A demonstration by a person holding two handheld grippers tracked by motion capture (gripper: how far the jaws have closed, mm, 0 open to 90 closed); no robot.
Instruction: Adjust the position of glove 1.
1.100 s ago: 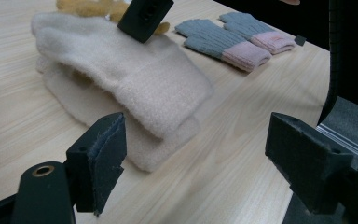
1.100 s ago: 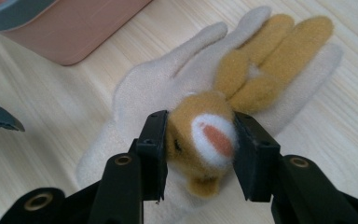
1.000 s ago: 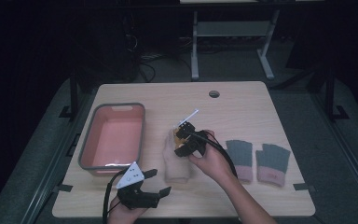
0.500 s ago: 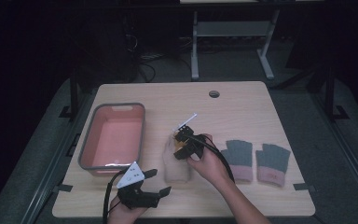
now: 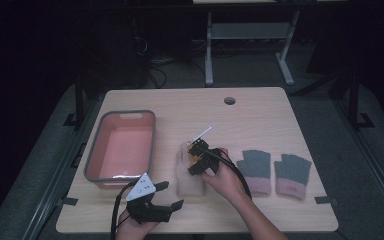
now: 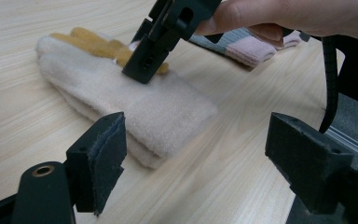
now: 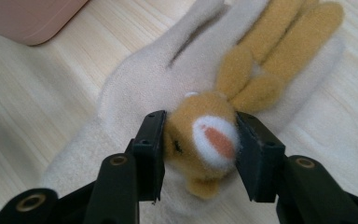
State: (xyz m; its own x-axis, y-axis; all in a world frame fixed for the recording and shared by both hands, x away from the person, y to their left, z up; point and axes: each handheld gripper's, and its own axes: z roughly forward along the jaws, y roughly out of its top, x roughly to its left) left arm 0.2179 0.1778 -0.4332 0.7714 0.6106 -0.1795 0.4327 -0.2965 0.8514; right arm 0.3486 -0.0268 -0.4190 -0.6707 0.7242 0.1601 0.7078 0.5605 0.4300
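Beige glove is lying flat on the counter, just right of the pink bin and left of the two grey gloves. A tan plush rabbit figure is sitting on the glove's back, its ears running up along the fingers.

Your right gripper is pointing down onto the glove, and its jaws are bracketing the rabbit's head, one on each side. They've just been opening a bit. In the right gripper view both jaws are sitting right against the plush, but I can't tell for sure whether they're pressing on it or just touching; it looks like a light pinch at most. Your right hand is gripping the tool from the cuff side of the glove.

Your left gripper is idling near the counter's front edge, close to the bin's near corner. Its jaws are spread wide with nothing between them, and they're pointing toward the glove's cuff end in the left gripper view, clear of the fabric. Your right gripper is also showing in that view, tip down on the glove.

Pink bin is standing apart from both grippers.
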